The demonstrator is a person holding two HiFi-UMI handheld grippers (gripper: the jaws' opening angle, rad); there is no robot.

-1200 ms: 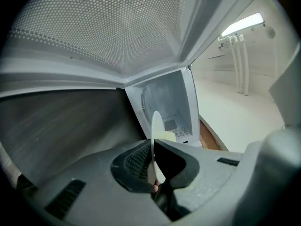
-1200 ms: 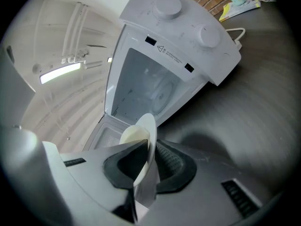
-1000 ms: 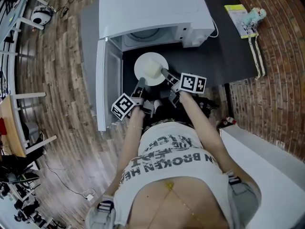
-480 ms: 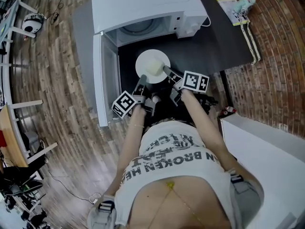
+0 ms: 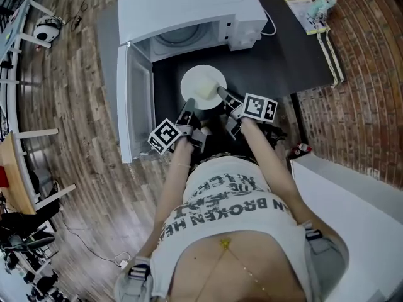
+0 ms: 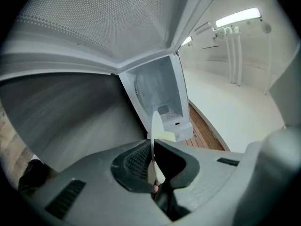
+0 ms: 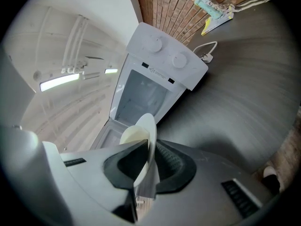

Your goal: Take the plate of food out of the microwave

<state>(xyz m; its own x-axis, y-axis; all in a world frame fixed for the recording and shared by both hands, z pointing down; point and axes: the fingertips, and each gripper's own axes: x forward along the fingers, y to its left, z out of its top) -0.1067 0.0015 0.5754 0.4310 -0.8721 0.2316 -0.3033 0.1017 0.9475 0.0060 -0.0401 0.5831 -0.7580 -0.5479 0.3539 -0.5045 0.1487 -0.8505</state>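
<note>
Dark tabletop (image 5: 296, 61) runs out from a brick wall (image 5: 365, 106), and on it stands a white microwave (image 5: 182, 5) with its door (image 5: 133, 106) swung wide open. The white plate (image 5: 196, 80), carrying a pale lump of food (image 5: 206, 92), is outside the cavity, just in front of its opening. The left gripper (image 5: 187, 110) pinches the plate's near-left rim and the right gripper (image 5: 221, 94) its near-right rim, each pair of jaws pressed onto the thin edge.

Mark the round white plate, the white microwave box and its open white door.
round white plate (image 5: 191, 79): head view, bare left rim.
white microwave box (image 5: 182, 5): head view, top panel.
open white door (image 5: 137, 102): head view, middle of inner face.
</note>
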